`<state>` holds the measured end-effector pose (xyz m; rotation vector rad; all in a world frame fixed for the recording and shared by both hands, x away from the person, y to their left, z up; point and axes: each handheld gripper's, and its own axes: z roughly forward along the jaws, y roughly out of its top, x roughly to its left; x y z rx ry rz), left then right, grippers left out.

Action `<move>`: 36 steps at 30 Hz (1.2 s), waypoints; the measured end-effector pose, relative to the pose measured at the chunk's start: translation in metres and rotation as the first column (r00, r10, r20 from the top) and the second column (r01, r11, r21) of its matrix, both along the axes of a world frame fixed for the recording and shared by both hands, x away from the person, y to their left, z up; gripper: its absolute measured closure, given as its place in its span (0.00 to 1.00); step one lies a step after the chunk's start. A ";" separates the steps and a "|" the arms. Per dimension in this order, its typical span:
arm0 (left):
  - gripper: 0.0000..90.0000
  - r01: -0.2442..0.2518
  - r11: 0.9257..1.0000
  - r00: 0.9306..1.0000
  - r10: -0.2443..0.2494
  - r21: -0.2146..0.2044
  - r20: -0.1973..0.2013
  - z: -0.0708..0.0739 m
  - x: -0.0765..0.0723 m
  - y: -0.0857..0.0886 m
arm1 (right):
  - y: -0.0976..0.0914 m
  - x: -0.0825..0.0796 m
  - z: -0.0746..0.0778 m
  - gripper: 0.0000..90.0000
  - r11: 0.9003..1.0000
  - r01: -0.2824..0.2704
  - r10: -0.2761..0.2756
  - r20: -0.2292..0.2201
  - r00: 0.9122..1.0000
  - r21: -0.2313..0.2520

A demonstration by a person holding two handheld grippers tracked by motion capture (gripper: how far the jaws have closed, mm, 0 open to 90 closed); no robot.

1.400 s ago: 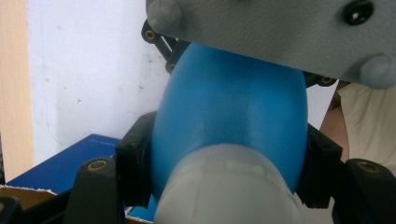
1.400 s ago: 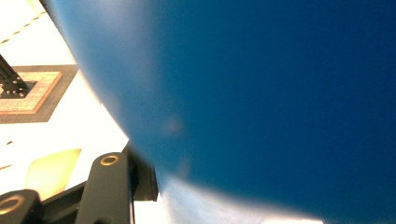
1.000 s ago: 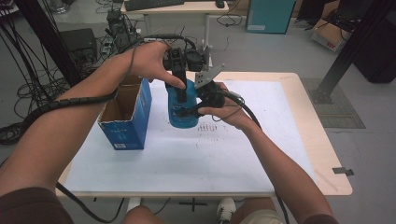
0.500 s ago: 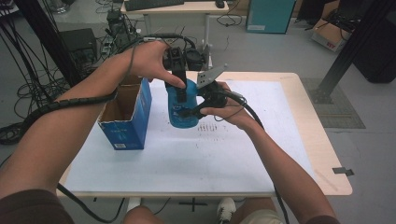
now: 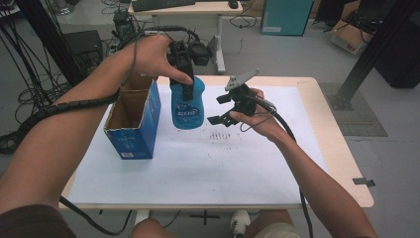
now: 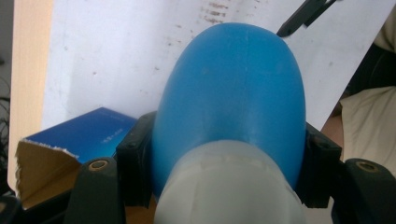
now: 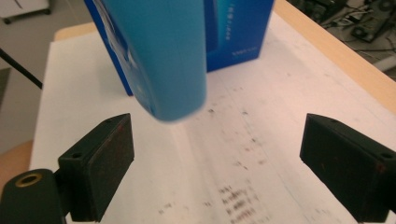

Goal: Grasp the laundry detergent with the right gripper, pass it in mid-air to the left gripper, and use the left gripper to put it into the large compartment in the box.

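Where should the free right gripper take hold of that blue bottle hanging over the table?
Probably the lower body of the blue bottle, approached level from its right. The left gripper already clamps the top, so the bottom hangs free above the table, with smooth rounded sides facing the open right gripper.

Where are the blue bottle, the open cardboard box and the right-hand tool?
blue bottle [image 5: 188,106], high view, on its label.
open cardboard box [image 5: 132,139], high view, blue front wall.
right-hand tool [image 5: 220,109], high view, between its open tips.
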<state>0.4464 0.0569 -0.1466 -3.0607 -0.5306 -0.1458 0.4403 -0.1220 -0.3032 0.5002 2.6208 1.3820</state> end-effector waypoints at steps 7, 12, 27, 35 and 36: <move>0.40 -0.128 0.992 0.992 0.128 -0.020 0.010 0.015 0.005 0.008 | -0.021 0.000 0.000 0.09 0.999 0.043 -0.044 -0.047 0.998 -0.019; 0.40 -0.198 0.980 0.980 0.198 -0.026 0.020 0.030 0.008 0.015 | -0.032 -0.003 0.000 0.08 0.998 0.050 -0.052 -0.035 0.998 -0.033; 0.40 -0.429 0.903 0.903 0.429 -0.024 -0.005 0.066 0.020 0.043 | -0.055 -0.013 0.024 0.08 0.988 0.091 -0.093 -0.009 0.996 -0.127; 0.40 -0.581 0.812 0.813 0.582 -0.056 0.006 0.078 0.023 0.071 | -0.065 -0.015 0.030 0.08 0.983 0.119 -0.118 0.011 0.993 -0.136; 0.40 -0.601 0.797 0.798 0.602 -0.058 0.002 0.079 0.024 0.075 | -0.066 -0.016 0.030 0.08 0.983 0.118 -0.116 0.016 0.993 -0.141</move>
